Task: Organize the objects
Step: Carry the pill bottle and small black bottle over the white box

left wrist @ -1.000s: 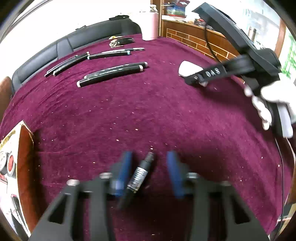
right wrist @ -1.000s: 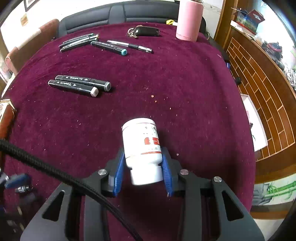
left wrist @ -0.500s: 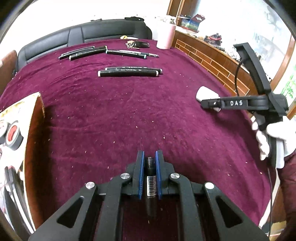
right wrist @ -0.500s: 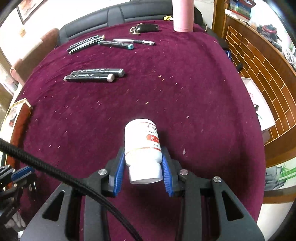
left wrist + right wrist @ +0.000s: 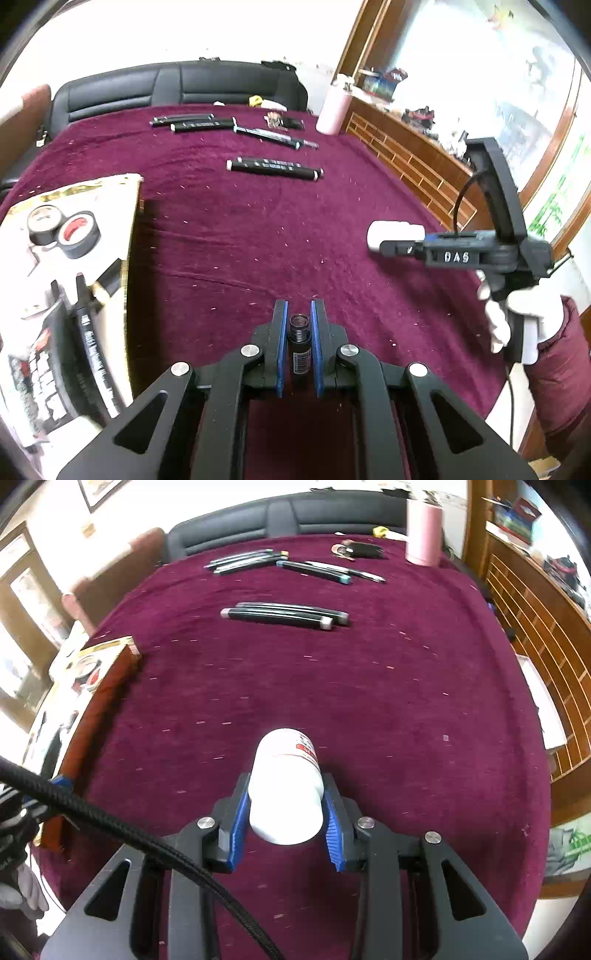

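My left gripper (image 5: 298, 314) is shut on a small black threaded cylinder (image 5: 300, 341), lifted above the maroon tablecloth (image 5: 240, 236). To its right in the left wrist view a white-gloved hand holds my right gripper (image 5: 384, 245), which is shut on a white bottle (image 5: 395, 232). In the right wrist view that white bottle (image 5: 286, 790) with a red label sits between the blue pads of the right gripper (image 5: 286, 805), held above the cloth. An open box (image 5: 70, 280) with tape rolls (image 5: 74, 232) lies at the left.
Two black markers (image 5: 284, 616) lie side by side mid-table. Several more pens (image 5: 243, 561) and a teal-capped marker (image 5: 314, 572) lie farther back, near keys (image 5: 356, 549) and a pink tumbler (image 5: 423, 535). A black sofa (image 5: 295, 513) backs the table; a wooden lattice (image 5: 535, 627) runs along the right.
My left gripper closed on the black cylinder and lifted it off the cloth. Both grippers rose and shifted, so the box at the left came further into view. The bottle stayed gripped.
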A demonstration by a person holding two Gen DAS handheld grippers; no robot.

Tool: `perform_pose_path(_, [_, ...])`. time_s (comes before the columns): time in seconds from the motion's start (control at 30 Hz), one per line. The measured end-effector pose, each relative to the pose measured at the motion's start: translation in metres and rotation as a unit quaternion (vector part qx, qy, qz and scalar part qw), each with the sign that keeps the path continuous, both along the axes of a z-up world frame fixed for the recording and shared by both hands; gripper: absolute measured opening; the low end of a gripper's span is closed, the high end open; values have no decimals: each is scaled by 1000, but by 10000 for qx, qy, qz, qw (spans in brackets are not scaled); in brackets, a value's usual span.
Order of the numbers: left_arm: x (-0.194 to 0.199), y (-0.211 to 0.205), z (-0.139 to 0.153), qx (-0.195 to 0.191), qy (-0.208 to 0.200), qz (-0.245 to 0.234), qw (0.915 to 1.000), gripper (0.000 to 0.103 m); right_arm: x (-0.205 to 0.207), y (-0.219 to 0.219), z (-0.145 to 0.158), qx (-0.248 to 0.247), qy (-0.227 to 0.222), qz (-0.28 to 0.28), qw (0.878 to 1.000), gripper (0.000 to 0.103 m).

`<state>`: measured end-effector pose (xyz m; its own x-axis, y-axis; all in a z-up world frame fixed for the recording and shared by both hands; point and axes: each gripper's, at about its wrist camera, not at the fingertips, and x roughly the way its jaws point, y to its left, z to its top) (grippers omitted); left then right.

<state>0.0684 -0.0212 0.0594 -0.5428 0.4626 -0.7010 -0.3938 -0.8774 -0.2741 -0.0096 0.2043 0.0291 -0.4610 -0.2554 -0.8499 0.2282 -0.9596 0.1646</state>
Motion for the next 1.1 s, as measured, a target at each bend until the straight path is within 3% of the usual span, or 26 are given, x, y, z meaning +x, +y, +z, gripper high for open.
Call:
perform_pose_path(0.33, [19, -59, 30, 487, 311, 458, 9973, 9, 29, -61, 33, -294, 287, 627, 9972, 33])
perform_pose_path(0.57, [18, -113, 46, 560, 541, 939, 9925, 9, 30, -109, 50, -403, 346, 1041, 9931, 33])
perform_pose_path(0.8, [-13, -170, 40, 538, 463, 1402, 9876, 9, 11, -175, 47, -439, 220, 1404, 9889, 34])
perform_pose_path(1.1, [-85, -205, 9, 633, -106, 1608, 9849, 9, -38, -254, 13, -307, -123, 1505, 9881, 34])
